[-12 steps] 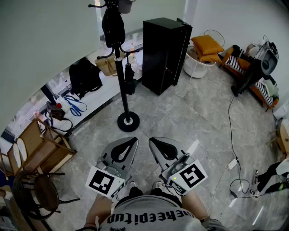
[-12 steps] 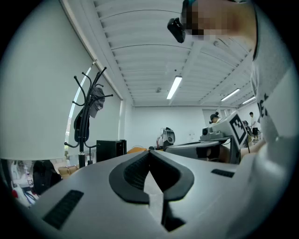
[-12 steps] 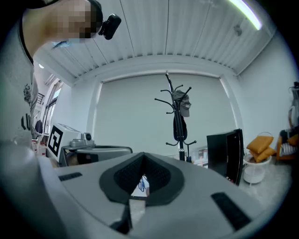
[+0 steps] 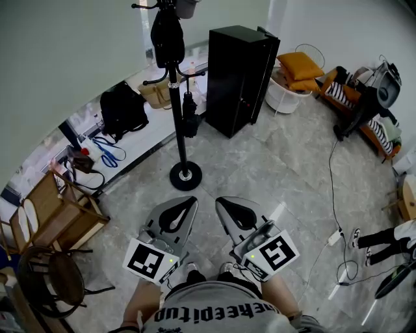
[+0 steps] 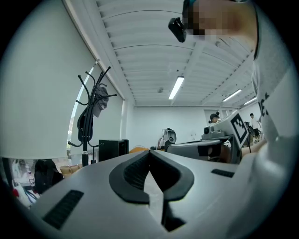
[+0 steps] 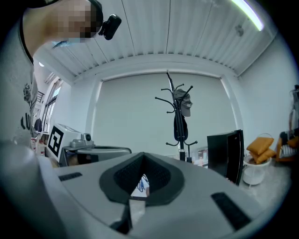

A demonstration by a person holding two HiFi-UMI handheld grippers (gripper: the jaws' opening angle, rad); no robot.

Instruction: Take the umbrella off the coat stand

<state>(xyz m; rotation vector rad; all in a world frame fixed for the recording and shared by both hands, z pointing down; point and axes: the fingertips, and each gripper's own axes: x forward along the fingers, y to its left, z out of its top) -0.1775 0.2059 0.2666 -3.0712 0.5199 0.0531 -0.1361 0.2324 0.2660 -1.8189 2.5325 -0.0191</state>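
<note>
A black coat stand (image 4: 177,110) rises from a round base (image 4: 185,175) on the grey floor ahead of me. A short dark folded umbrella (image 4: 189,116) hangs from one of its lower hooks. Higher up hang a larger black item (image 4: 167,38) and a grey cap (image 4: 184,8). The stand shows far off in the left gripper view (image 5: 85,130) and in the right gripper view (image 6: 180,126). My left gripper (image 4: 190,203) (image 5: 149,152) and right gripper (image 4: 221,203) (image 6: 142,154) are held level side by side near my body, well short of the stand. Both are shut and empty.
A tall black cabinet (image 4: 240,78) stands right of the stand. A black backpack (image 4: 120,107) and scissors lie by the wall at the left, a wooden chair (image 4: 62,211) nearer. A cable (image 4: 333,188) and a person's legs (image 4: 380,237) are at the right.
Both grippers stay where they were. The person's legs at the right edge have moved in toward the left.
</note>
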